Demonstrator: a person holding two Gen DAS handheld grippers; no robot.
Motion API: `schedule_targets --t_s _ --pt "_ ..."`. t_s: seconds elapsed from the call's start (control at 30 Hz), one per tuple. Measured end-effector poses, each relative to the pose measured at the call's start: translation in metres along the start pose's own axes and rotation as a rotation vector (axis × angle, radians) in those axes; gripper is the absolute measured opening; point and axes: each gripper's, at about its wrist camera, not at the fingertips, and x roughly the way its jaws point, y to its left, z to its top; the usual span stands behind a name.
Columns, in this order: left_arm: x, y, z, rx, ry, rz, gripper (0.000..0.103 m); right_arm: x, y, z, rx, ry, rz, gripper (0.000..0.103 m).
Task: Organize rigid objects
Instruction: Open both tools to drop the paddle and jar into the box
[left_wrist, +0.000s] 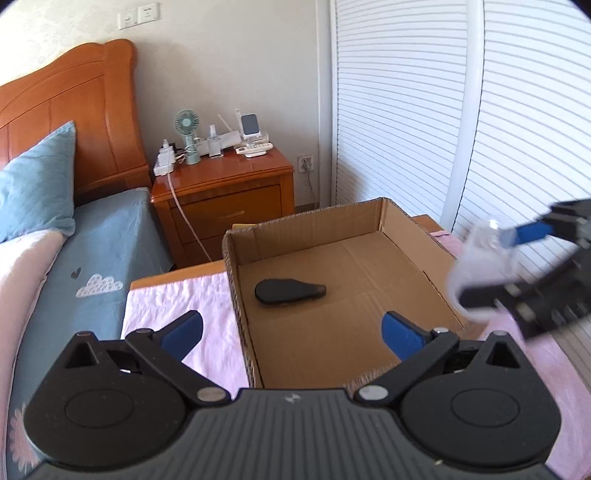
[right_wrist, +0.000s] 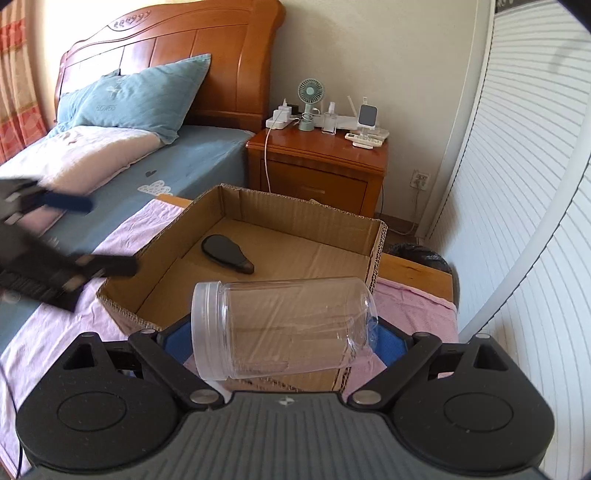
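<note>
An open cardboard box (left_wrist: 402, 225) stands on a pink cloth; it also shows in the right wrist view (right_wrist: 373, 254). A black flat object (left_wrist: 288, 291) lies on the box floor, seen too from the right (right_wrist: 227, 254). My left gripper (left_wrist: 291, 330) is open and empty, over the box's near left corner. My right gripper (right_wrist: 280, 338) is shut on a clear plastic jar (right_wrist: 280, 328) held sideways, lid to the left, above the box's near edge. From the left wrist view the jar (left_wrist: 480, 258) is blurred at the box's right side.
A wooden nightstand (right_wrist: 317, 162) behind the box holds a small fan (right_wrist: 309, 105), a power strip and remotes. A bed with a blue pillow (right_wrist: 136, 99) lies to the left. A white louvred wardrobe door (left_wrist: 406, 110) is on the right.
</note>
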Motion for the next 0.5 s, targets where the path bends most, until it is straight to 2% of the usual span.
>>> schedule_targets --t_s 0.17,0.33,0.5 --pt "-0.028 -0.005 -0.035 -0.062 -0.007 0.119 0.102 0.029 -0.003 0.02 0.044 0.063 -0.026 0.097" --pt "-0.035 -0.007 -0.055 -0.096 0.05 0.106 0.102 0.059 -0.002 0.033 0.054 0.108 -0.039 0.097" --pt "-0.042 -0.008 -0.068 -0.114 0.022 0.093 0.102 0.09 0.0 0.045 0.065 0.147 -0.07 0.097"
